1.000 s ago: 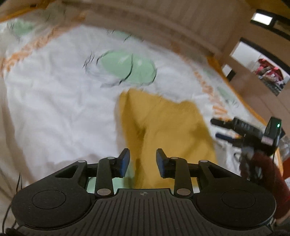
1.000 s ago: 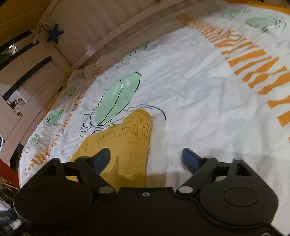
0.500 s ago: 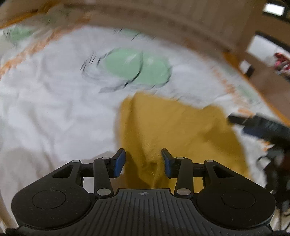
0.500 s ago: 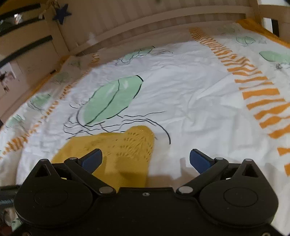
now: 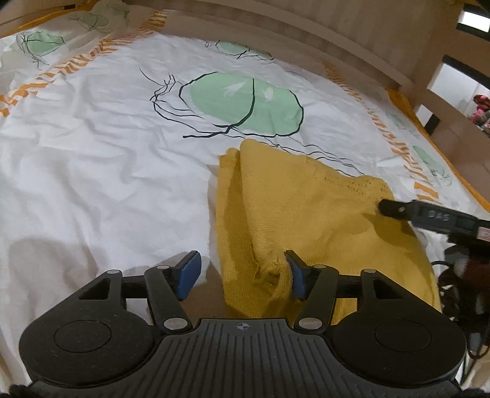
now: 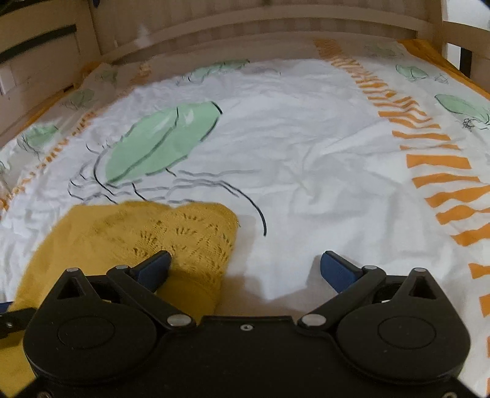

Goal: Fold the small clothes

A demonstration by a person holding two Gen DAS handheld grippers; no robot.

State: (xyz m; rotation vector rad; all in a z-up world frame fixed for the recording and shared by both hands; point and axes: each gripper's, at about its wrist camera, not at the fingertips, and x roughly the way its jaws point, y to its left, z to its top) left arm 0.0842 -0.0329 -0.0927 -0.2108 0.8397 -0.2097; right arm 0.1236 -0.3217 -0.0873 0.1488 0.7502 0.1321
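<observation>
A home, most likely a child's bedroom. A bed (image 5: 92, 171) with a pale wooden slatted frame (image 6: 275, 27) carries a crumpled white sheet (image 6: 306, 147) printed with green beetles and orange stripes. Past the frame's right corner, a doorway (image 5: 459, 82) opens onto another room with clutter.

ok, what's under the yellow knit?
The yellow knit lies on the white printed sheet, partly covering the beetle print's thin lines. Whatever else sits beneath is hidden.
</observation>
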